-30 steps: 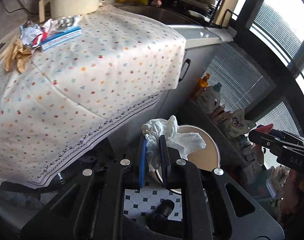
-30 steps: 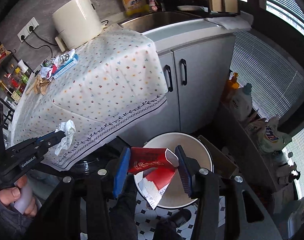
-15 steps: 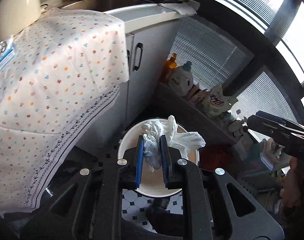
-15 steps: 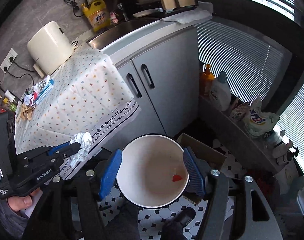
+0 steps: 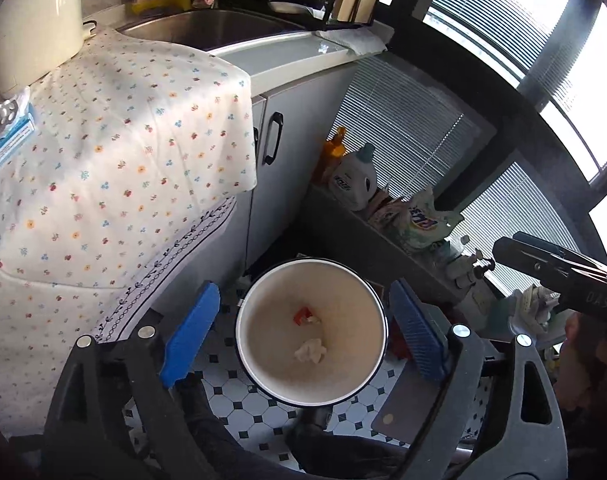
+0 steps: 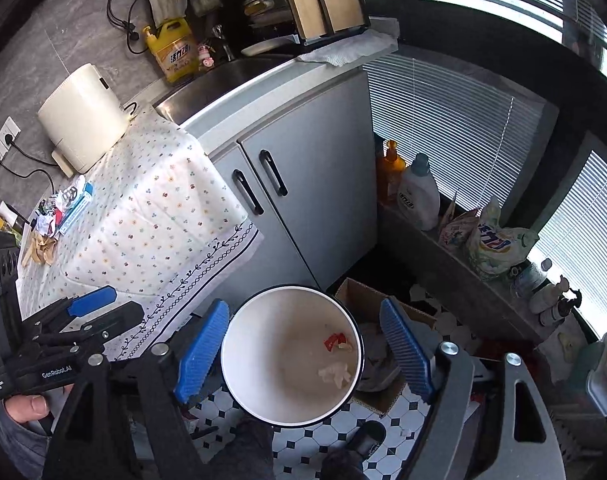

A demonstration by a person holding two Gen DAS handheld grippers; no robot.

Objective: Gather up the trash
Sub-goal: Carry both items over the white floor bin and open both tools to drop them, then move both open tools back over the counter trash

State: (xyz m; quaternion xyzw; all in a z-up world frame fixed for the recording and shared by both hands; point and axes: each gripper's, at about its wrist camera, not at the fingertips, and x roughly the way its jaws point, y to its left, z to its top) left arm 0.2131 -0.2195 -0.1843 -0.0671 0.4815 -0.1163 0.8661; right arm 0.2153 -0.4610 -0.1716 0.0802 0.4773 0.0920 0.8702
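Hovering over bin [image 5: 377, 312], both tools aimed down for the drop | left gripper [image 5: 303, 338] jaws just spread wide, nothing between | right gripper [image 6: 305, 354] same, just opened, empty | white tissue [image 5: 311, 351] and red wrapper [image 5: 302, 315] lie on bin bottom | more trash [image 6: 51, 216] waits on table [image 6: 151, 216]

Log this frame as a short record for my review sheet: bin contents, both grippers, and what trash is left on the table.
bin: white bin on the tiled floor beside the table
in bin: white crumpled tissue; red carton piece
left gripper: open, empty, above the bin; jaws just opened
right gripper: open, empty, above the bin; jaws just opened
left on tablecloth: wrappers and brown scrap at the far end
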